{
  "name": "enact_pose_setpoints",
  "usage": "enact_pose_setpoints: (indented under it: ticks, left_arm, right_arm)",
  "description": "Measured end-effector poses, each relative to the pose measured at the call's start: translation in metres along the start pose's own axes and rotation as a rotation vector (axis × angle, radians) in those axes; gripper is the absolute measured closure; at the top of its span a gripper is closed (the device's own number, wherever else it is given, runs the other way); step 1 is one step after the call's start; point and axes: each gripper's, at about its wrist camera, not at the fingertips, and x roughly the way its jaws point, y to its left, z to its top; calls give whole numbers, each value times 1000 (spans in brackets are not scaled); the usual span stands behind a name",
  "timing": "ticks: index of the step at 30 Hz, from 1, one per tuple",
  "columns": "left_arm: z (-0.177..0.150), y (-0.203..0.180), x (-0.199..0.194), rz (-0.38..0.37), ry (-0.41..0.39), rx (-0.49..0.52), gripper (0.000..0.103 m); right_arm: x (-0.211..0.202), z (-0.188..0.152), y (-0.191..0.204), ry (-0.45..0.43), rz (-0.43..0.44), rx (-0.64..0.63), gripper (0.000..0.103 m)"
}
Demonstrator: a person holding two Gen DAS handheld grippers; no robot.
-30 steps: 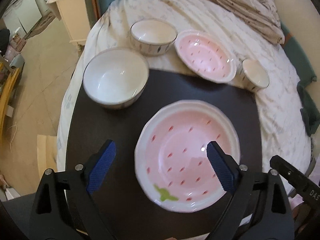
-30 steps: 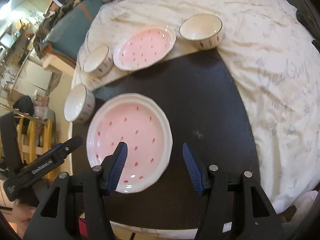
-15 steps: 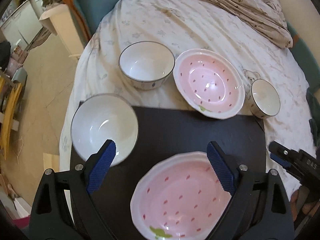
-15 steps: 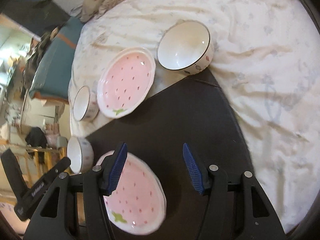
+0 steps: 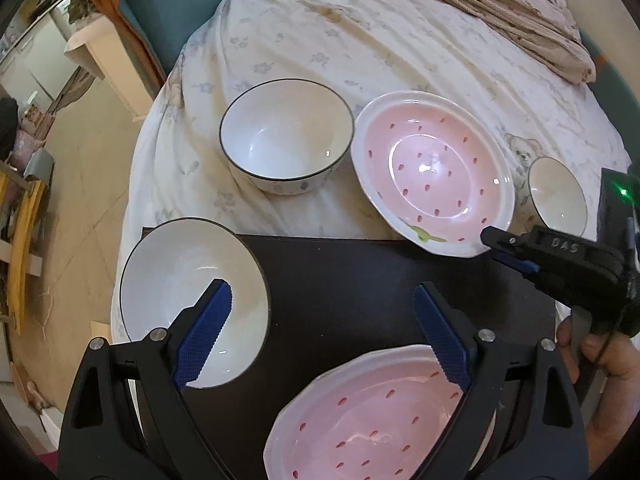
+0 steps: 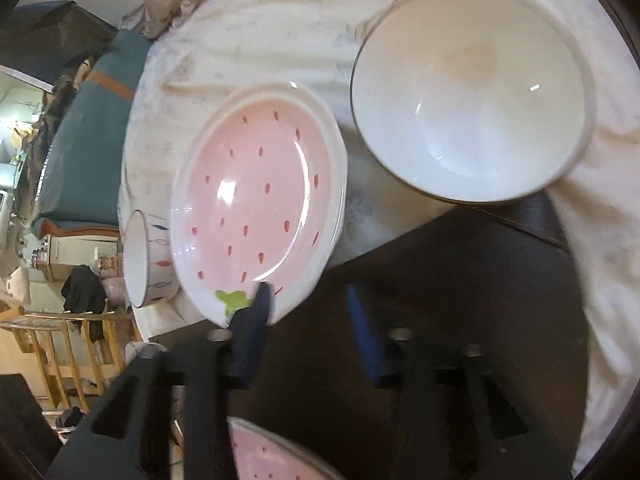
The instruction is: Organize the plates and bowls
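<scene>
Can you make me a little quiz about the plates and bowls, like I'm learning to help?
1. True or false: a white bowl sits inside one of the pink strawberry plates.
2. How many white bowls are out? A two, B three, C five.
3. Which dish has its rim between the fingers of the right hand-held gripper?

Key
1. False: nothing is stacked yet.
2. B: two big ones and one small one.
3. The pink strawberry plate lying on the white cloth. The jaws are closing on its rim.
</scene>
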Motion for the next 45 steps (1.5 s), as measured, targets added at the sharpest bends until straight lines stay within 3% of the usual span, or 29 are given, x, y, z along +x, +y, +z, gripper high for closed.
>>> enact_pose_setpoints:
  ticks: [8,13,18,22,38,42,45]
  left_arm:
    - [3,2,8,14,9,-4,13]
    - [3,-1,6,2,12,-6,13]
    - [2,1,2,-44,32,-34,13]
    - [3,2,-5,-48,11,-35,13]
    - [8,-1,0,-57,24,-38,13]
    - [10,-11,6,-82,48,7,13]
    - [18,-19,14,-83,68,20,13]
  right_arm:
    - [18,13,8,-3,-5,-57,85]
    - [15,13,11,-17,-1,-100,88]
    - [-1,-9,27,-31,-29,-168,88]
    - [-9,-27,21,-13,-3,-163,88]
    - [-33,-63,-35,120,107,-27,88]
    - [-43,-60,-32,124,18,-88,83]
    - [-56,-49,-38,85,32,-59,83]
